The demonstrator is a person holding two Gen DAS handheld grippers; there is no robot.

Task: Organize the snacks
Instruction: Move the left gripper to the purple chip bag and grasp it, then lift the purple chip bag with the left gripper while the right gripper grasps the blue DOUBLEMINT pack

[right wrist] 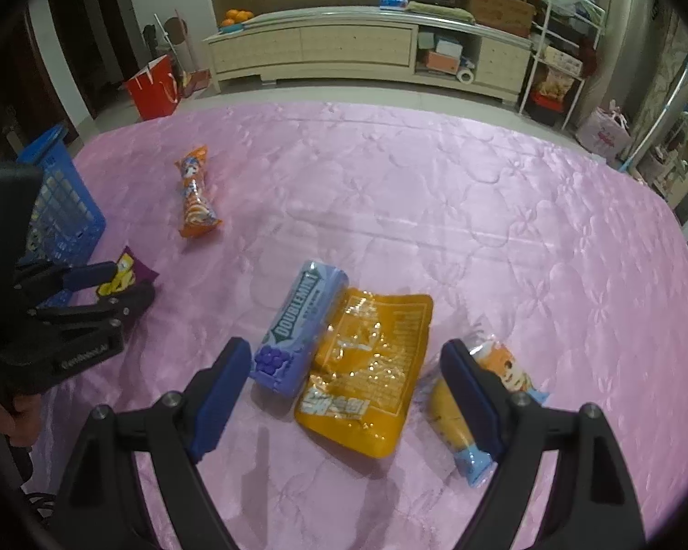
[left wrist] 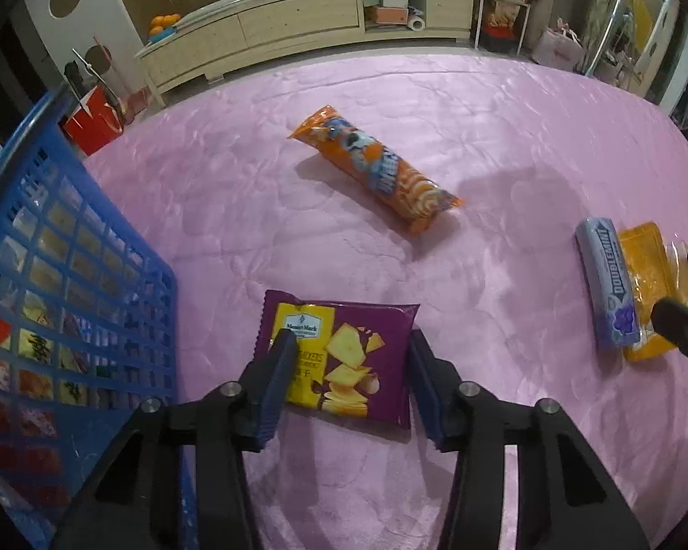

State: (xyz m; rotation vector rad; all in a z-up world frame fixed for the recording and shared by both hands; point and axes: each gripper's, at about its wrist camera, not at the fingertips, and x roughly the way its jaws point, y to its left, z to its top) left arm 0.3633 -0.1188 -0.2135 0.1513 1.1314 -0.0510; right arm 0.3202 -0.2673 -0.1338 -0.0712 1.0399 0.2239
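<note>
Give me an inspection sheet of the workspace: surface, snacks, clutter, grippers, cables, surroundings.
Surface: pink quilted cloth, creased.
Job's things: blue basket already holding packets; purple cracker packet, orange roll packet, Doublemint pack overlapping the orange pouch, cartoon snack all lying on the cloth.
Clutter: nothing seen on the cloth besides snacks.
Grippers: left gripper straddles the cracker packet, one pad over its left part, the other at its right edge; grip unclear. Right gripper open above the pack and pouch.
Cables: nothing seen.
Surroundings: low cabinet, red bag, white rack.
</note>
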